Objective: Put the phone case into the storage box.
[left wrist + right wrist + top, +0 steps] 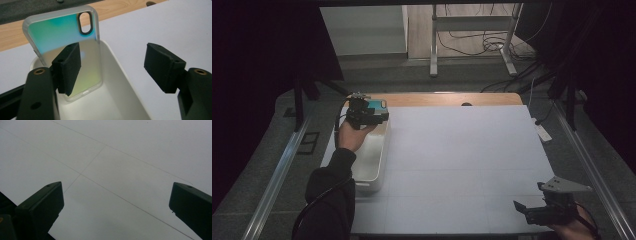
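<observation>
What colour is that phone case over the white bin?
The phone case is translucent, shading from teal-green to pale yellow, with a frosted rim; the left gripper view shows it best.

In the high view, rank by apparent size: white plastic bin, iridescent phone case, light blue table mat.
1. Light blue table mat, largest.
2. White plastic bin.
3. Iridescent phone case, smallest, partly hidden by the left gripper.

white table sheet [462,165] | wooden table edge [447,99] | metal stand [472,37] | floor cables [472,42]
</observation>
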The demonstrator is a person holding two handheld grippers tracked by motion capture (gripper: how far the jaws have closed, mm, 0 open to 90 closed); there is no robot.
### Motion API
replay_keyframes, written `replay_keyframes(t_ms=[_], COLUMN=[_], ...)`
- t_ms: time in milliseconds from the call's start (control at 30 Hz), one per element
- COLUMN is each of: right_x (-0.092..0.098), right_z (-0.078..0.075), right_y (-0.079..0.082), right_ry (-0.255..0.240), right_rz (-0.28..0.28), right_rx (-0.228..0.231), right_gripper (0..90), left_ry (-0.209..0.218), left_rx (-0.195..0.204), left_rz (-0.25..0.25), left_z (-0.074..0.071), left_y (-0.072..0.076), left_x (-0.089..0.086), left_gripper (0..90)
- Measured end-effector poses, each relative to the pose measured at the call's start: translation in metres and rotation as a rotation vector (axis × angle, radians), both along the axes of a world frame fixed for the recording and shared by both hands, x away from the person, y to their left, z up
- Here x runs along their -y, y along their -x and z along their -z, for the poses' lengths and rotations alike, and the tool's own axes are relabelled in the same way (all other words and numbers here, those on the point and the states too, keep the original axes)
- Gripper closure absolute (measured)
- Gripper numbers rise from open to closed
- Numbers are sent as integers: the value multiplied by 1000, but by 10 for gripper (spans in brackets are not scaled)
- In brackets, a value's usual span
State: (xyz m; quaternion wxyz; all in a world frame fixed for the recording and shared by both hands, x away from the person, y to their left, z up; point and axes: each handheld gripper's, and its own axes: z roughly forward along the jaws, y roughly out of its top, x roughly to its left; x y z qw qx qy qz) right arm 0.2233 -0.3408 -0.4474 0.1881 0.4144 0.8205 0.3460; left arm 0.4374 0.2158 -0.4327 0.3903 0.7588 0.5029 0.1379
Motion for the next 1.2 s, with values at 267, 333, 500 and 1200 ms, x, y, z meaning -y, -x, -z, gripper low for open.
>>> replay_keyframes(t_ms=[267,333,500,1200], right_x=[0,0,0,0], right_z=[0,0,0,0], right_y=[0,0,0,0], right_ry=[2,2,1,-2], right_rz=[-1,-1,0,5], right_rx=[-1,-1,-2,-1], right_gripper=[0,0,0,0], left_ry=[6,13,17,24], left_rx=[-1,-2,-1,-4], left_rz=[6,8,9,23], left_z=[-3,-4,-5,-9], left_y=[2,2,3,13], left_x=[0,0,0,-6], left_gripper=[214,196,142,3])
